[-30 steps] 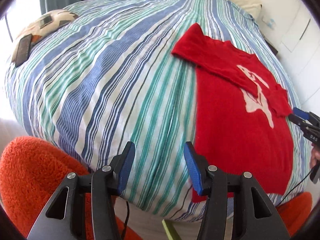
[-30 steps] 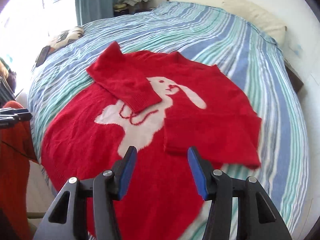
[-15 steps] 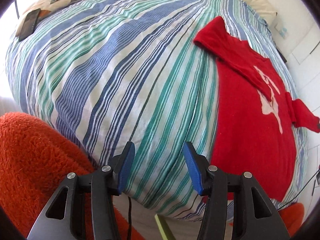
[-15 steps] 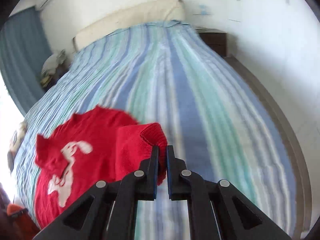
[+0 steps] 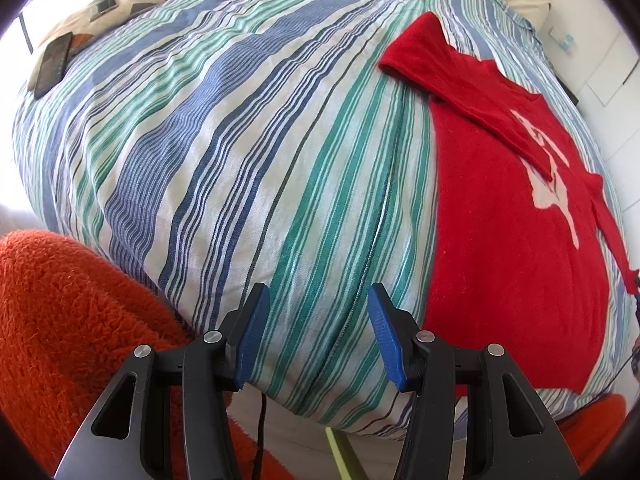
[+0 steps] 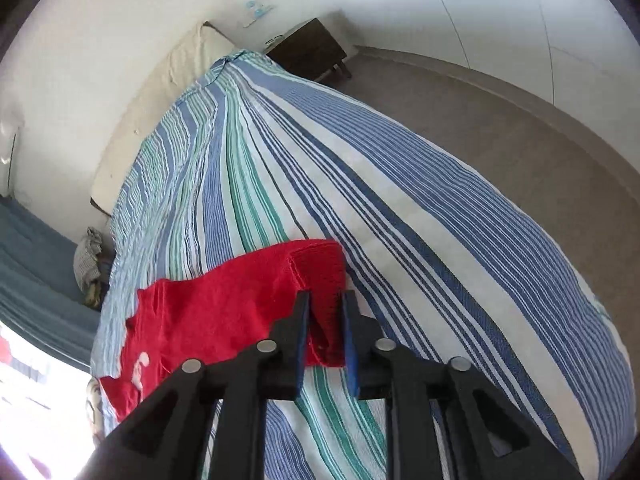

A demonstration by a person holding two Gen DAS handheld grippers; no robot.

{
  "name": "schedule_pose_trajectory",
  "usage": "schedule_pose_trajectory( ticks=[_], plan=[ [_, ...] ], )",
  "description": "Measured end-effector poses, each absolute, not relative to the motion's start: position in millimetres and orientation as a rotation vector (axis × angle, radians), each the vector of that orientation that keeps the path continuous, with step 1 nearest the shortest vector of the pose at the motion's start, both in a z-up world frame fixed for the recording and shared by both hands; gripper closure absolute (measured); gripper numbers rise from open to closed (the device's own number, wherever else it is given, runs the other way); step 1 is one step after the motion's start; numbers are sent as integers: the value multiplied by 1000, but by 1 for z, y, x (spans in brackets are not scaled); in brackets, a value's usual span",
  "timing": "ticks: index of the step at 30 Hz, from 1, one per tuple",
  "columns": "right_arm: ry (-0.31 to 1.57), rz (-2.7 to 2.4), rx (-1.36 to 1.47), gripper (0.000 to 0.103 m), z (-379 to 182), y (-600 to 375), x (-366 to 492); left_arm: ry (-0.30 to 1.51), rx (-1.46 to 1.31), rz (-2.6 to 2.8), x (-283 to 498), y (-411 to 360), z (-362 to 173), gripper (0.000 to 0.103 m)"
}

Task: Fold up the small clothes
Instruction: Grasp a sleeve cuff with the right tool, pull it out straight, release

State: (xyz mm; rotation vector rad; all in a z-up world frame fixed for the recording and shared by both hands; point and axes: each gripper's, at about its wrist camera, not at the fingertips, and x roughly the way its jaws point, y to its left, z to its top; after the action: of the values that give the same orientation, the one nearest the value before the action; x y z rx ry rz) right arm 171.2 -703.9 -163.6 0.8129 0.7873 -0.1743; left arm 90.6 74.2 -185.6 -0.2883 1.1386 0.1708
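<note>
Releasing sleeve cuff (image 6: 320, 268) of red sweater (image 5: 512, 216), flat at 3 o'clock on striped bed (image 5: 240, 140). Right gripper (image 6: 325, 308): jaws just been opening, cuff loose between. Left gripper (image 5: 318, 308): parted, empty. Best withdrawn only once clear of the knit, to avoid dragging.

In the left wrist view the red sweater (image 5: 508, 240) runs out past the right edge, so its far sleeve end is cut off there, and its white figure is partly covered by the folded near sleeve. In the right wrist view the sweater's lower part leaves the frame at bottom left. Whether the right gripper (image 6: 326, 336) presses the cuff between its fingers cannot be told.
</note>
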Motion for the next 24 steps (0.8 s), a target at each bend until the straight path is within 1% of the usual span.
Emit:
schedule_pose_trajectory(
  ticks=[1, 2, 4, 5, 6, 7, 9, 11, 13, 15, 17, 20, 22, 23, 24],
  plan=[
    [778, -173, 854, 68, -167, -708, 169, 1139, -287, 172, 90, 74, -186, 50],
    [779, -181, 878, 59, -170, -710, 168, 1139, -286, 174, 91, 74, -186, 50],
    [795, -186, 878, 58, -175, -710, 170, 1142, -282, 177, 91, 74, -187, 50],
    [810, -194, 858, 62, -177, -709, 172, 1144, -279, 178, 92, 74, -187, 50],
    [819, -218, 830, 92, -176, -707, 173, 1146, -275, 179, 92, 73, -188, 50],
    [824, -257, 810, 98, -175, -707, 173, 1149, -271, 179, 92, 73, -188, 50],
    [800, -363, 794, 99, -171, -714, 165, 1154, -266, 182, 92, 72, -189, 49],
    [823, -478, 773, 100, -175, -722, 157, 1154, -269, 186, 92, 73, -189, 49],
    [848, -498, 763, 100, -184, -727, 154, 1156, -274, 191, 92, 75, -190, 50],
    [864, -521, 688, 100, -181, -720, 158, 1162, -276, 196, 92, 77, -192, 50],
    [876, -531, 671, 100, -180, -719, 159, 1166, -272, 198, 92, 77, -192, 50],
    [872, -520, 658, 99, -178, -721, 159, 1157, -217, 213, 92, 71, -182, 50],
    [867, -489, 635, 83, -174, -717, 157, 1100, -138, 208, 94, 59, -159, 50],
    [861, -479, 635, 62, -170, -716, 153, 1056, -96, 184, 97, 51, -143, 49],
    [848, -477, 628, 44, -165, -713, 148, 1009, -59, 150, 103, 40, -126, 45]
  ],
)
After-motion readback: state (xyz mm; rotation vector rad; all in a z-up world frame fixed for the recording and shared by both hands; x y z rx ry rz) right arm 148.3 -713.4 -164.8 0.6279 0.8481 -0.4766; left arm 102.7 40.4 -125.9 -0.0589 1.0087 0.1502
